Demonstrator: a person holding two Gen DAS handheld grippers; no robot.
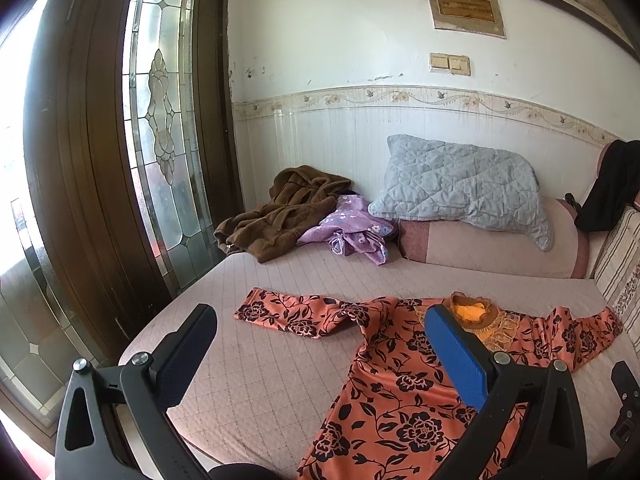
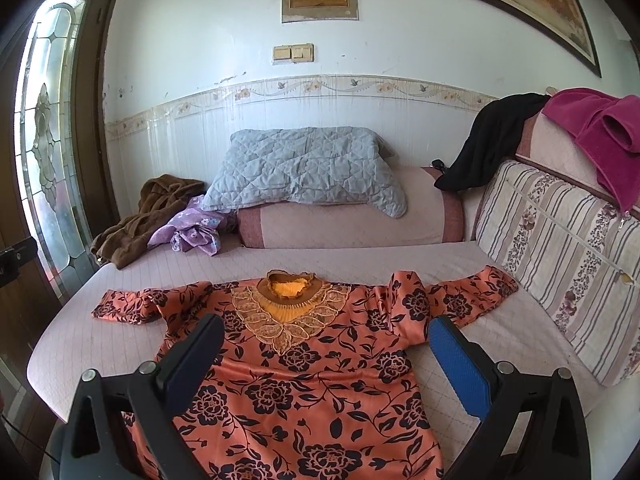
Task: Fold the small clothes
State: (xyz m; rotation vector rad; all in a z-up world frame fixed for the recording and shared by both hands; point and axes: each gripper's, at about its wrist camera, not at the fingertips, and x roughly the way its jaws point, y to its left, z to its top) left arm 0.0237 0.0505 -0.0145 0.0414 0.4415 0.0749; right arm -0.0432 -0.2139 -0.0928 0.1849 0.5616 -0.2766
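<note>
Left gripper (image 1: 320, 332) jaws wide, empty, above bed (image 1: 248, 380). Top (image 2: 304, 380) lies flat, front up, sleeves spread. Thin, limp, likely slippery; I'd pinch sleeve cuffs or shoulder seams. Right gripper (image 2: 326, 340) jaws wide, empty, hovering over it.

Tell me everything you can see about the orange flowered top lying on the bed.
The orange top has a black flower and vine print and looks like smooth, slightly shiny cloth. Its round collar is trimmed in brown, with a gold lace panel below it. It lies front up, spread nearly flat on the pinkish quilted bed cover, collar toward the pillows. Both long sleeves reach outward, the right sleeve bunched at the shoulder. Neither open gripper touches it.
</note>
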